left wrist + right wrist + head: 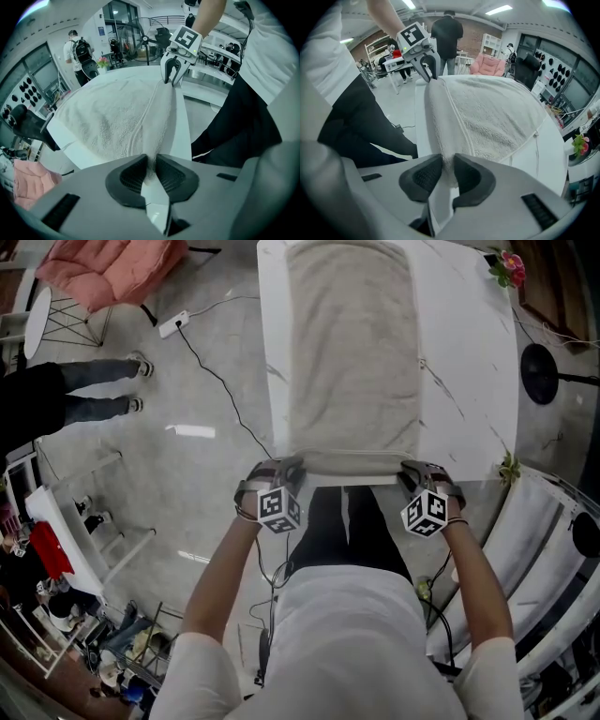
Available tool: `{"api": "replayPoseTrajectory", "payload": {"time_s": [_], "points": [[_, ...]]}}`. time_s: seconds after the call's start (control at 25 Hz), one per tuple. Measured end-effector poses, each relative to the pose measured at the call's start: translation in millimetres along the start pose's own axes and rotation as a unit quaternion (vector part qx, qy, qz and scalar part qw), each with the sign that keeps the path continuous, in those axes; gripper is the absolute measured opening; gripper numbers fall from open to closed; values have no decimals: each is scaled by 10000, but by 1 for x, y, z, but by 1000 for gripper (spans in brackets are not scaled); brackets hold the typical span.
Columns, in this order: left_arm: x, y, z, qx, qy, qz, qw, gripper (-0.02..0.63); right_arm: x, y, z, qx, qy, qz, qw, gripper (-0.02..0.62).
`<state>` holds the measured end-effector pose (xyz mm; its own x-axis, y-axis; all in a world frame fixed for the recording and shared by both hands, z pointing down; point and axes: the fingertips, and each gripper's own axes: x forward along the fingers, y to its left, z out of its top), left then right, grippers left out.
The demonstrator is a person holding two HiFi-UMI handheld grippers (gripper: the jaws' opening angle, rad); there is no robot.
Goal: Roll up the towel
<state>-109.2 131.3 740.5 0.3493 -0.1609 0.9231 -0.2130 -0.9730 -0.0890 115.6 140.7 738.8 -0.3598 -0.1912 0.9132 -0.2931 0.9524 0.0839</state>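
Beige towel (pixel 352 343), near corners pinched, partly hidden

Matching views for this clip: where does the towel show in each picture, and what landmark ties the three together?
Head view: towel at top centre, lying lengthwise on the table.
Left gripper view: towel centre-left, fanning up from the jaws at the bottom.
Right gripper view: towel centre to right, fanning up from the jaws at the bottom.
Shared landmark: the white table under it.

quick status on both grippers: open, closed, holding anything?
left gripper: closed on the towel, at its near edge.
right gripper: closed on the same towel edge.
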Motion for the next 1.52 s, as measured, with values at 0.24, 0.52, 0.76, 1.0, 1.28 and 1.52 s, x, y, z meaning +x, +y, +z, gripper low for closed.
{"api": "replayPoseTrajectory", "payload": {"time_s": [0.24,0.52,0.76,1.0,1.28,1.52], "points": [[-4,-10,-1,-63,59,-131,9999,40,-5,6,-3,110,-28,35,9999,32],[-21,-51,-6,-117,194,-833,9963,40,-26,41,-5,273,25,856,9959,32],[-34,-49,0,-364,191,-1369,9897,40,-35,35,2,600,-19,1216,9908,34],[-31,-30,6,-497,337,-1906,9798,41,-29,7,4,963,46,1550,9832,35],[-20,6,13,-695,382,-1924,9781,43,-18,-24,7,1138,141,1573,9809,38],[-4,41,7,-662,457,-943,9923,157,-8,-60,9,1194,87,688,9904,152]]}}
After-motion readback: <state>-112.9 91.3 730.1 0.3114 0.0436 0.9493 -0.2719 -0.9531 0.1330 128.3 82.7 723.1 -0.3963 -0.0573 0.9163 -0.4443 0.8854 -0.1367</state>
